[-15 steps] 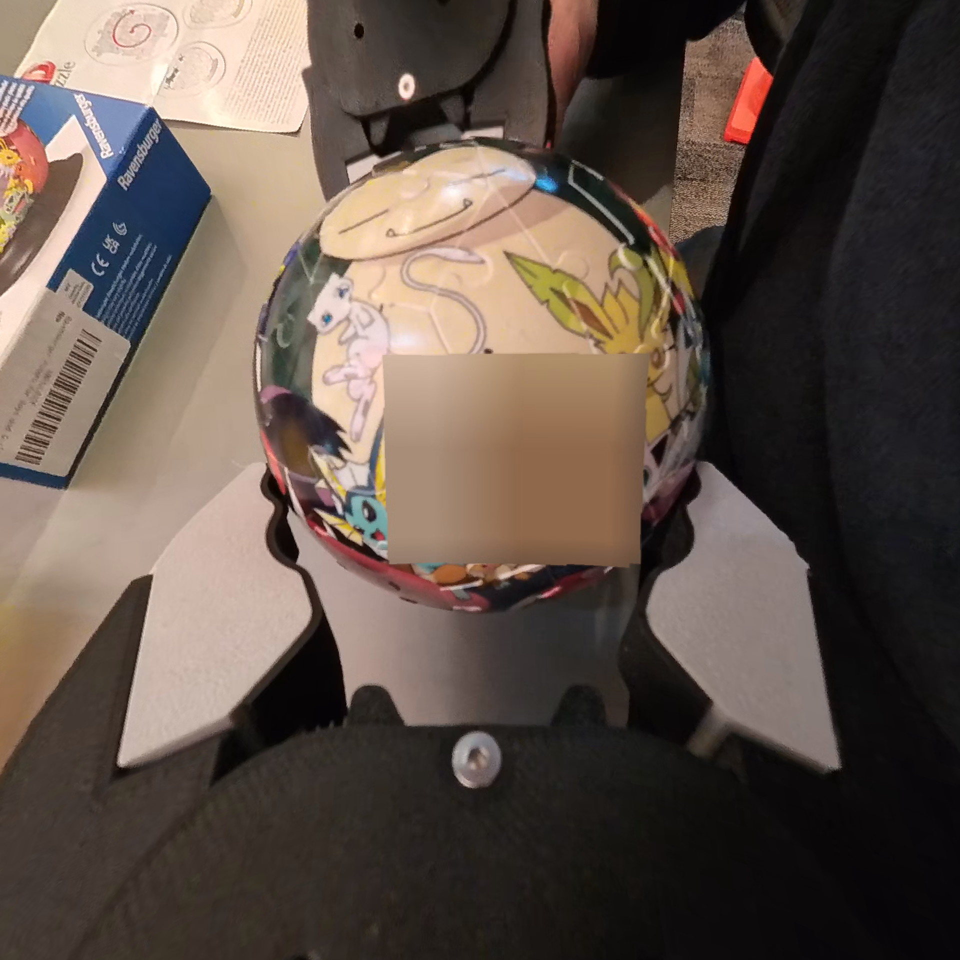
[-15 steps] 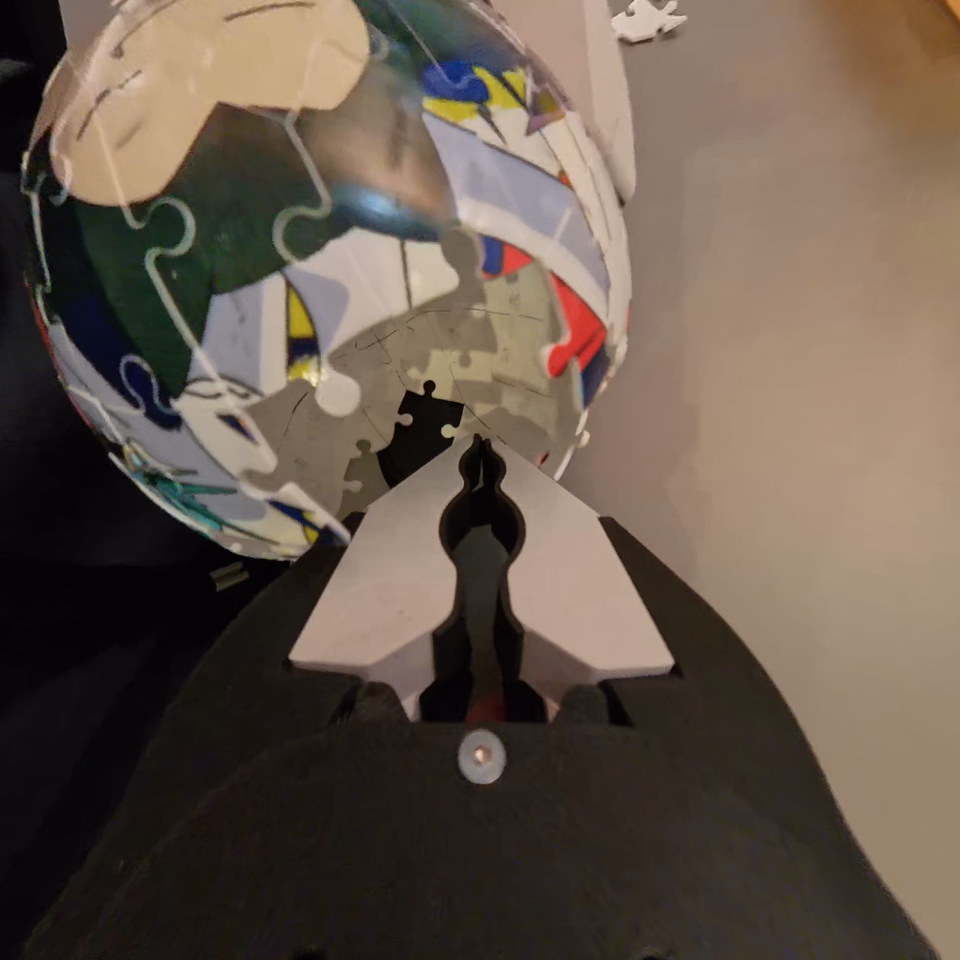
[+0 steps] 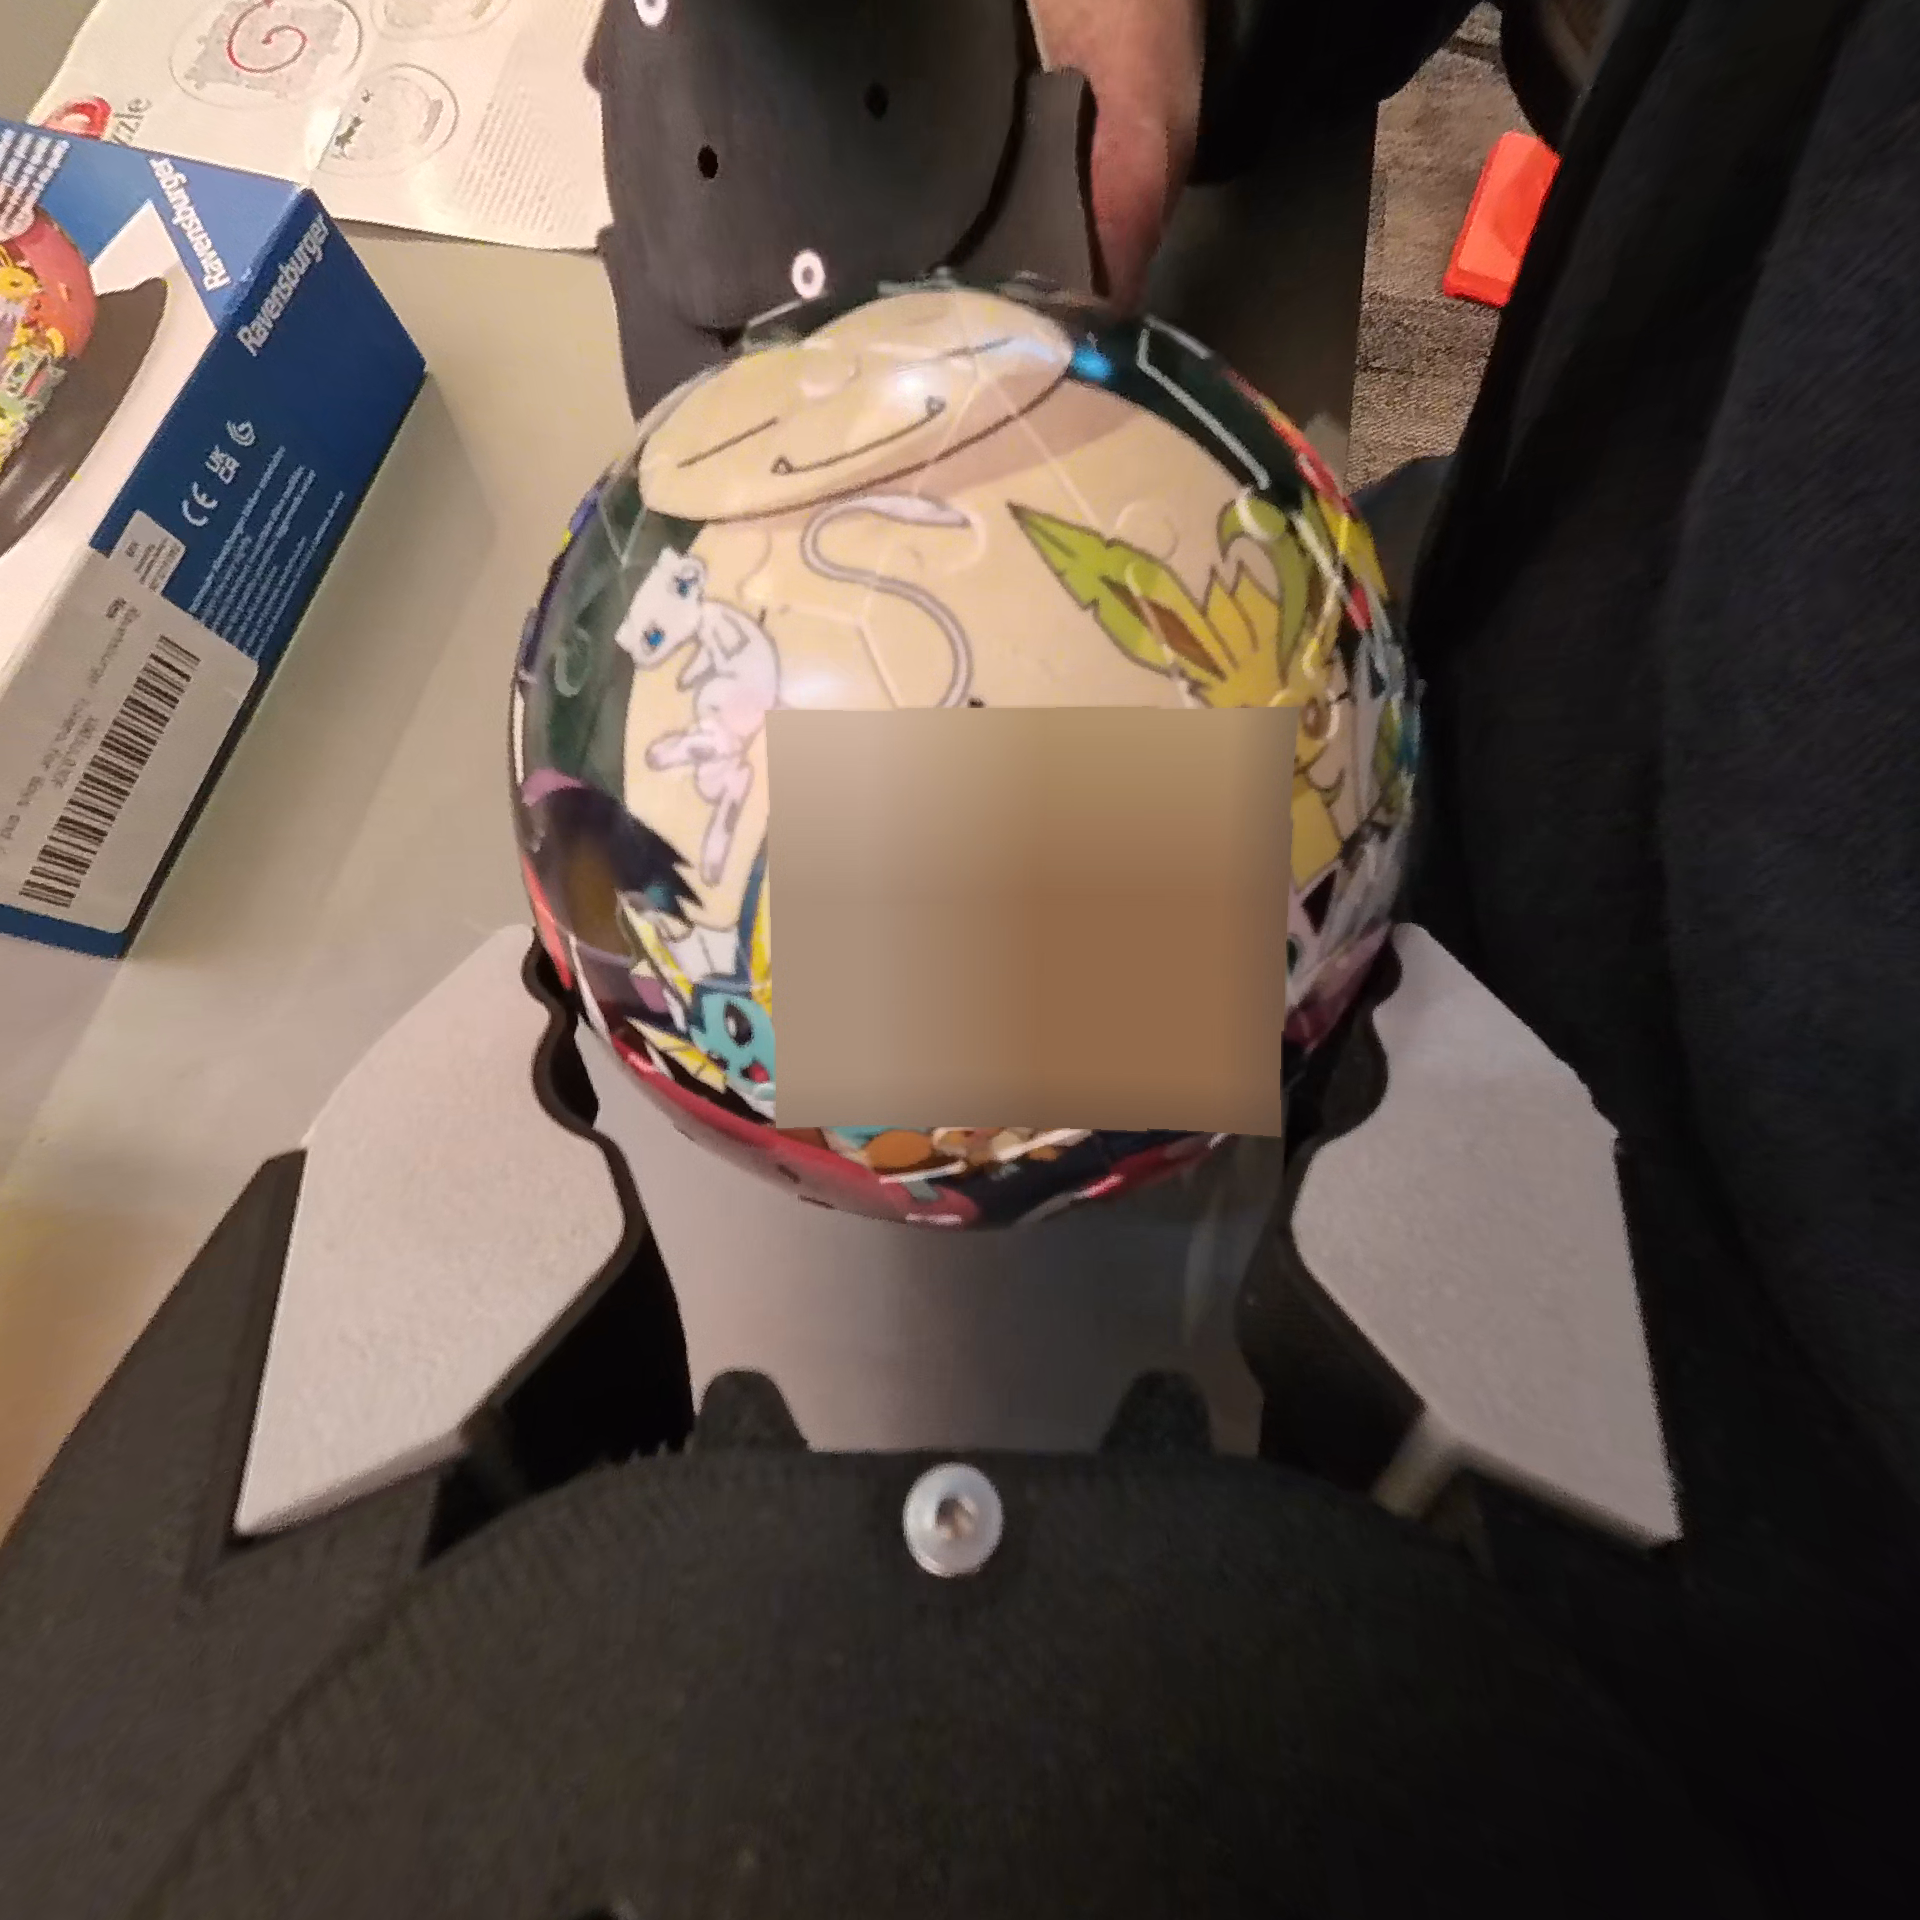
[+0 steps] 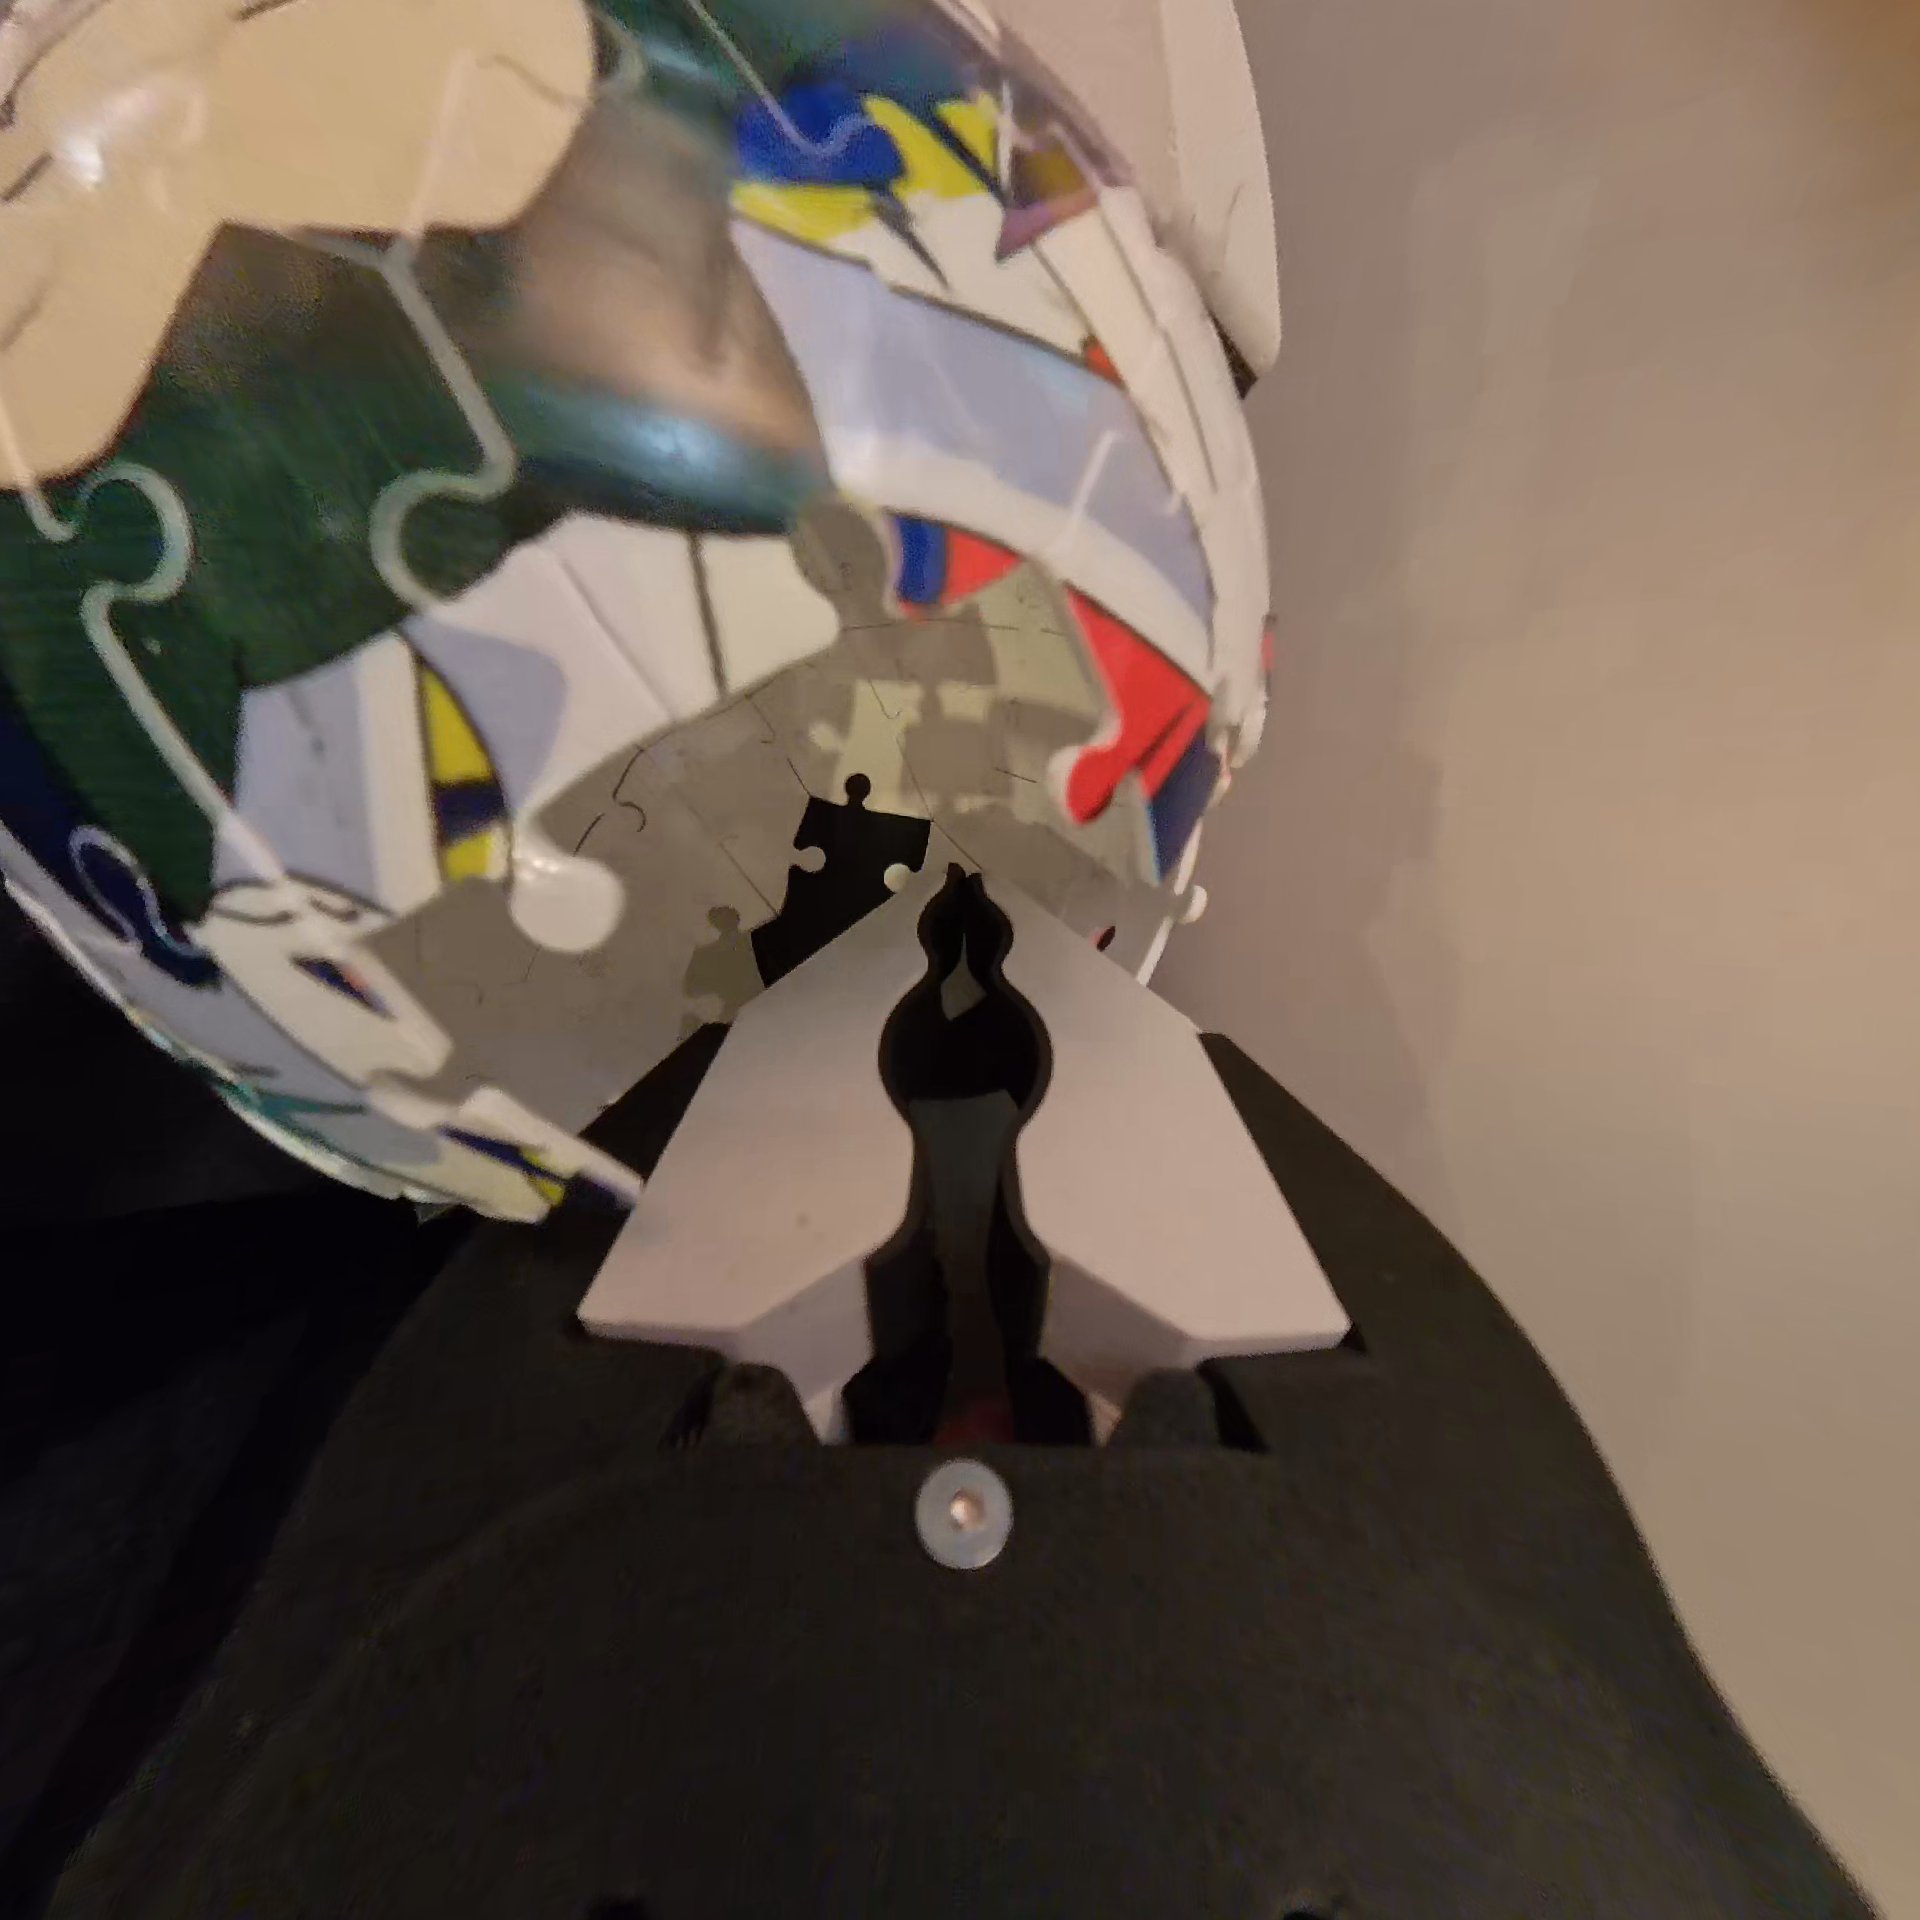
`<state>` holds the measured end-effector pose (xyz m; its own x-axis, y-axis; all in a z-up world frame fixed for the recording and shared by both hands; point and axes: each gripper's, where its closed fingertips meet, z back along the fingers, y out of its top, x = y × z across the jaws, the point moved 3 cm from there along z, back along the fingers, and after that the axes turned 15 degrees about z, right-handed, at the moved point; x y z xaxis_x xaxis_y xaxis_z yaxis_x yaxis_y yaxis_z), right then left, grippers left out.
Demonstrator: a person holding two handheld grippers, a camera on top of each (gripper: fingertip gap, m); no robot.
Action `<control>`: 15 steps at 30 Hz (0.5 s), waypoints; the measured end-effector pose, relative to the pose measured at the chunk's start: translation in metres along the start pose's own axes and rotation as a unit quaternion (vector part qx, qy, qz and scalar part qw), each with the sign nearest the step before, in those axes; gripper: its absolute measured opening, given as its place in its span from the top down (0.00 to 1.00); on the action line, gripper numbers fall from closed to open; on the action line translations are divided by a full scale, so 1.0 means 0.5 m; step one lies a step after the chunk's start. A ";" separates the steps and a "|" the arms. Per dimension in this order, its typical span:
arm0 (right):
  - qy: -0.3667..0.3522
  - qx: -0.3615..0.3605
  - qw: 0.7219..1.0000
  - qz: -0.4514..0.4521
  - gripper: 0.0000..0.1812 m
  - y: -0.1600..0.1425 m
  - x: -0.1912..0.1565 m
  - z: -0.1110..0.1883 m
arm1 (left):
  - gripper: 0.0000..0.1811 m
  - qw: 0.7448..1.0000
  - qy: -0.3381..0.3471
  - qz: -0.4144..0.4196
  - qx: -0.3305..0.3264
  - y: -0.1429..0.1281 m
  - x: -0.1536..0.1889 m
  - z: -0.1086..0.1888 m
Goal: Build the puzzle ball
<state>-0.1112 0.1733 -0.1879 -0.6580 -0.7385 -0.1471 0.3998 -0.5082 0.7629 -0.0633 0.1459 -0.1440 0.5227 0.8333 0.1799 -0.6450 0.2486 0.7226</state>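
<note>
Step in hand: closing the last openings in the puzzle ball, judged from the hole left in its shell near the right gripper's tips.
Puzzle ball: sat cradled between the fingers of the left gripper, held above the desk; nearly whole on the side facing the left wrist view, with grey inner faces of pieces showing through the gap in the right wrist view.
Left gripper: spread wide, its fingers pressed to the ball's two flanks, clamping it.
Right gripper: fingers pressed together at the tips, poised at the rim of the hole; whether a piece sat between them could not be told.
Surroundings: a blue puzzle box and an instruction sheet lay on the desk to the left, well apart from the ball.
Next move, as a judgement: a piece must be lined up with the hole's knobs and pushed in gently while the left gripper keeps the ball steady; too hard a push could pop neighbouring pieces loose.
</note>
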 end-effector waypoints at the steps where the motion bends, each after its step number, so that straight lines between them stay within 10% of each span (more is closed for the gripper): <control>1: 0.004 0.003 1.000 -0.002 1.00 0.000 -0.001 0.002 | 0.24 1.000 0.002 -0.002 -0.001 -0.001 -0.001 0.000; 15: -0.029 0.074 0.996 -0.029 0.99 0.001 0.024 0.119 | 0.24 1.000 -0.001 0.005 0.000 -0.001 -0.006 0.000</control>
<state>-0.1570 0.1905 -0.1519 -0.7152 -0.6801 -0.1609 0.2640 -0.4761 0.8389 -0.0646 0.1432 -0.1451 0.5166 0.8352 0.1885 -0.6501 0.2393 0.7212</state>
